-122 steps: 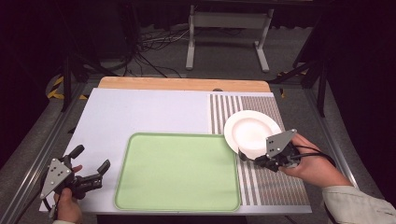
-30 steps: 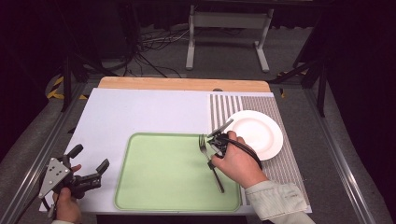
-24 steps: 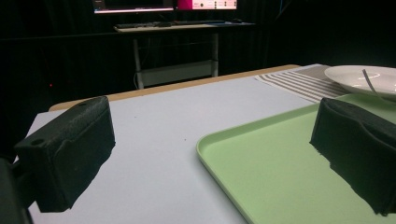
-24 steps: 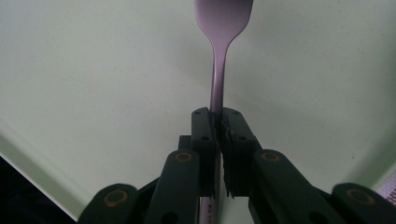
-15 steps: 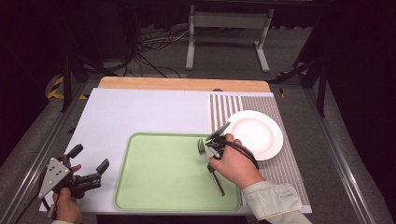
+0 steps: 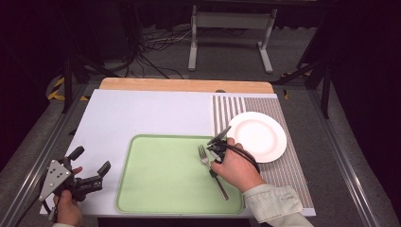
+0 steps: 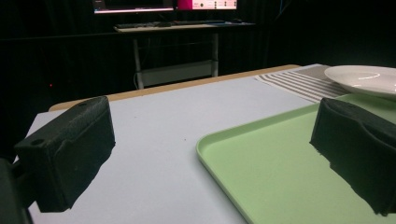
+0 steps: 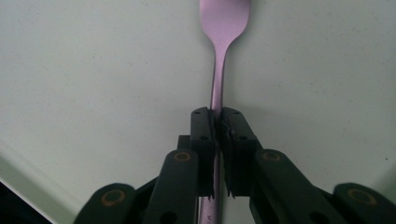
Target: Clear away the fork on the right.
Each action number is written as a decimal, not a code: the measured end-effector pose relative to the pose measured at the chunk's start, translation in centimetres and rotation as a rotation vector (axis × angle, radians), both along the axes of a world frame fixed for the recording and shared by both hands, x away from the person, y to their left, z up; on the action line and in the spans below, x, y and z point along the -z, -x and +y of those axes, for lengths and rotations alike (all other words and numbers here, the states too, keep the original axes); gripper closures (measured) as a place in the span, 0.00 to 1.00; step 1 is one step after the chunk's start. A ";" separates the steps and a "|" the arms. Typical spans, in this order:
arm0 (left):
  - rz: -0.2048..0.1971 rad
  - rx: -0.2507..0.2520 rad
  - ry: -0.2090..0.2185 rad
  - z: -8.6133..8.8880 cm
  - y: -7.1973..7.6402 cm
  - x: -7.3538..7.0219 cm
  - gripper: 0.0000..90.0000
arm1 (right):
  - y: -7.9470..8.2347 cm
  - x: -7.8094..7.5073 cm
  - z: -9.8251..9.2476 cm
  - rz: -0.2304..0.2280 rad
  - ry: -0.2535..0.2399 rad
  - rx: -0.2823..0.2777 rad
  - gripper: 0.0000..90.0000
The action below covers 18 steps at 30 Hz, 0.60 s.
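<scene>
Left hand-held gripper (image 6: pixel 90 177) at the near left corner of the bench (image 6: pixel 142 113), jaws wide apart, nothing between them, well apart from the work. Pale green rectangular plastic tray (image 6: pixel 161 175) at centre. Slim silver metal fork (image 6: pixel 212 171) over the tray's right part, long axis running away from the person, tines at the far end. Right hand-held gripper (image 6: pixel 215 156) pinches its handle; jaws have just eased slightly, pads touching it. Round white ceramic plate (image 6: pixel 257 136) just right.
</scene>
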<state>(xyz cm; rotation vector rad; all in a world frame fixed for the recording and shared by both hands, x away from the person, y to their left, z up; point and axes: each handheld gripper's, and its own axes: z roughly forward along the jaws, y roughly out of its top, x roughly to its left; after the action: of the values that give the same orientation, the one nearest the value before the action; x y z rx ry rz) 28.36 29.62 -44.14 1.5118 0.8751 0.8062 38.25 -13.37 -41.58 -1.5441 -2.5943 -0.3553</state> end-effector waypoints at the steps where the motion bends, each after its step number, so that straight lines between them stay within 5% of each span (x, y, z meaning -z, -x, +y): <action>1: 0.000 0.000 0.002 0.0 0.0 0.0 0.00 | 0.0 0.0 0.0 -0.007 -0.003 -0.004 0.87; 13: 0.001 -0.001 0.002 0.0 0.0 0.0 0.00 | 0.1 -0.6 -0.1 -0.122 -0.051 -0.035 0.59; 16: 0.000 -0.001 0.004 0.0 0.0 0.0 0.01 | 0.1 -0.9 -0.1 -0.260 -0.096 -0.097 0.31; 18: 0.000 -0.001 0.004 0.0 0.0 0.0 0.01 | 0.1 -1.2 -0.2 -0.299 -0.126 -0.128 0.26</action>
<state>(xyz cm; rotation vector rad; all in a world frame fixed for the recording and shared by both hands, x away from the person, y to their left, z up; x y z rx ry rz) 28.36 29.58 -44.14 1.5079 0.8775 0.8049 38.17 -13.56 -40.35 -1.3673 -2.8065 -0.7750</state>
